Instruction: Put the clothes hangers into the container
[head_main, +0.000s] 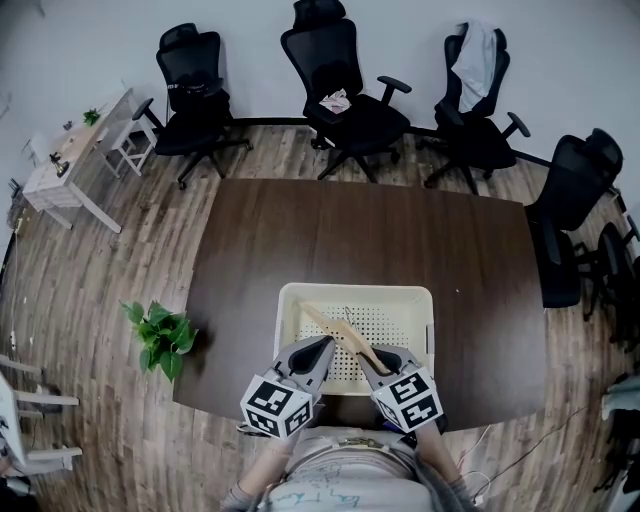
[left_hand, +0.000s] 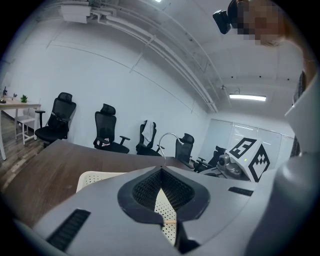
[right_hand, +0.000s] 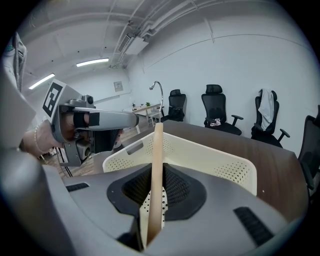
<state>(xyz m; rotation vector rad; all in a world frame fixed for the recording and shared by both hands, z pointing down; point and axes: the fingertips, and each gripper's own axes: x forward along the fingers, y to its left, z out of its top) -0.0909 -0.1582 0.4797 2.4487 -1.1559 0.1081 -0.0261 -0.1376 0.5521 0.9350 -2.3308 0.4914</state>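
The wooden hanger (head_main: 343, 333) hangs slanted over the cream perforated container (head_main: 355, 290), its hook up. The right gripper (head_main: 370, 357) clamps one arm of it. The left gripper (head_main: 327, 344) sits just beside, jaws together, empty. Dark table (head_main: 400, 230) underneath.

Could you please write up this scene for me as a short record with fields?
Surface: dark brown table
Container: cream perforated basket at the table's near edge
Hanger: wooden hanger, over the basket
Right gripper: fingers shut on the hanger's end
Left gripper: fingers together, beside the hanger
Task state: hanger not yet released
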